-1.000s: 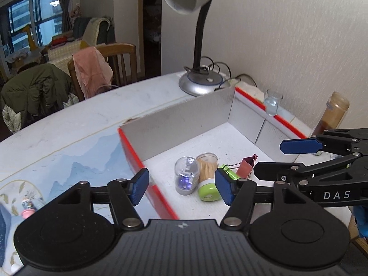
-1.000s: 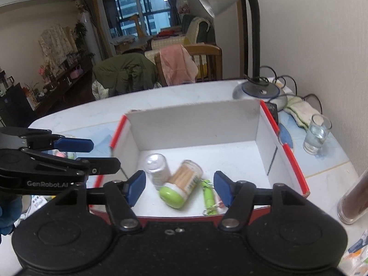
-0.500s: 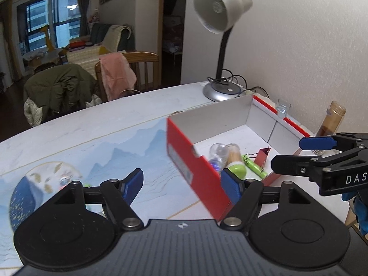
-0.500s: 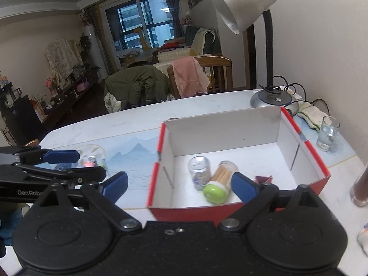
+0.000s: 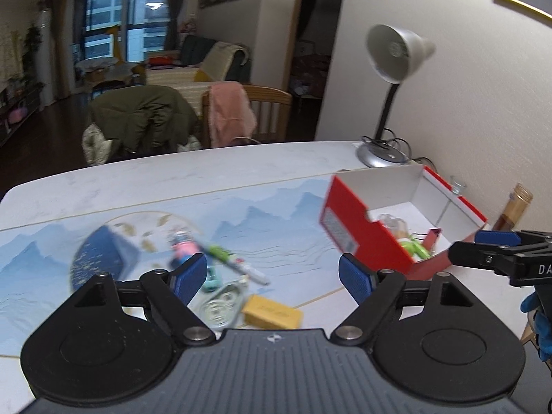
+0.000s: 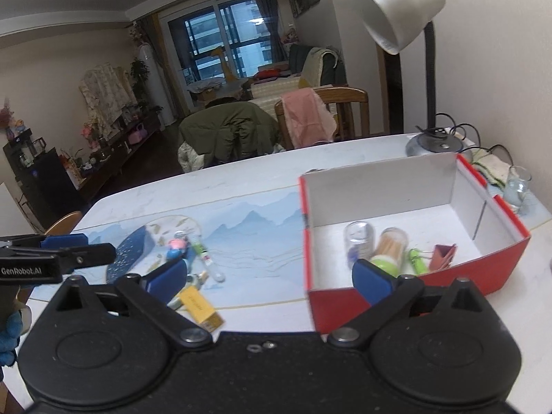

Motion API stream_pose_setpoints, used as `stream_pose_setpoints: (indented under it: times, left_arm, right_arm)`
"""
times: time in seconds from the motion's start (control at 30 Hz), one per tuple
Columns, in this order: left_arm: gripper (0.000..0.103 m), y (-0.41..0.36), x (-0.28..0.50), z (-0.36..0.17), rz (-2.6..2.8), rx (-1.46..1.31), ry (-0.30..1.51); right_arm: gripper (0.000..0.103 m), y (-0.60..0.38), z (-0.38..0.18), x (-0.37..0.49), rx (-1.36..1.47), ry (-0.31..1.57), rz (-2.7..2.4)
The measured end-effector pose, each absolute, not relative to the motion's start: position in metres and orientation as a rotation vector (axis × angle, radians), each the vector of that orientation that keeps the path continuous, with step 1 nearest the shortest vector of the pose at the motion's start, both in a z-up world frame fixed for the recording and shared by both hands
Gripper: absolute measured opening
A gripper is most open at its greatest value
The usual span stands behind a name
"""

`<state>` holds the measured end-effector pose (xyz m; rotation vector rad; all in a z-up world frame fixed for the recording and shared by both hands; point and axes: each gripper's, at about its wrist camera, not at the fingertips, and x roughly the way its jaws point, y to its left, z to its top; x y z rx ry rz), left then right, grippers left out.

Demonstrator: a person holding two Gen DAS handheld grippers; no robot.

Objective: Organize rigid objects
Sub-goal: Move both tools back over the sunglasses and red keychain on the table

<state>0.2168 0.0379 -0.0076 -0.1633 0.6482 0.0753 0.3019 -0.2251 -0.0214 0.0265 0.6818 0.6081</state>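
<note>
A red box (image 6: 483,272) with a white inside stands on the table's right; it also shows in the left wrist view (image 5: 362,238). In it lie a clear capsule (image 6: 358,241), a toothpick jar with a green lid (image 6: 388,252), a green clip (image 6: 415,260) and a red binder clip (image 6: 443,255). Loose on the mat lie a pink figure (image 5: 181,245), a green-capped marker (image 5: 238,264), a tape dispenser (image 5: 220,305) and a yellow block (image 5: 270,315). My left gripper (image 5: 272,276) is open and empty above these loose items. My right gripper (image 6: 269,276) is open and empty, near the box's front left corner.
A desk lamp (image 6: 396,17) stands at the table's back right, with cables by its base. A water glass (image 6: 515,189) and a brown jar (image 5: 514,207) stand right of the box. Chairs draped with clothes stand behind the table.
Both grippers have pulled back and swung left, away from the box. The loose items on the mat have come into view. Both grippers have opened wider.
</note>
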Motion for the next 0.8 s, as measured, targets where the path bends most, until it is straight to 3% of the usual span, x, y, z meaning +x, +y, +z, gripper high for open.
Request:
stream_pose_setpoints:
  times: [0.03, 0.13, 0.8]
  left_arm:
    - [0.085, 0.045, 0.212, -0.008, 0.089, -0.166, 0.650]
    - [0.103, 0.064, 0.199, -0.010, 0.130, -0.158, 0.651]
    - [0.103, 0.107, 0.137, -0.093, 0.274, -0.218, 0.732]
  right_arm:
    - [0.102, -0.222, -0.023, 0.298, 0.030, 0.686, 0.613]
    - [0.102, -0.209, -0.026, 0.291, 0.027, 0.702, 0.617]
    - [0.102, -0.125, -0.058, 0.249, -0.078, 0.791, 0.671]
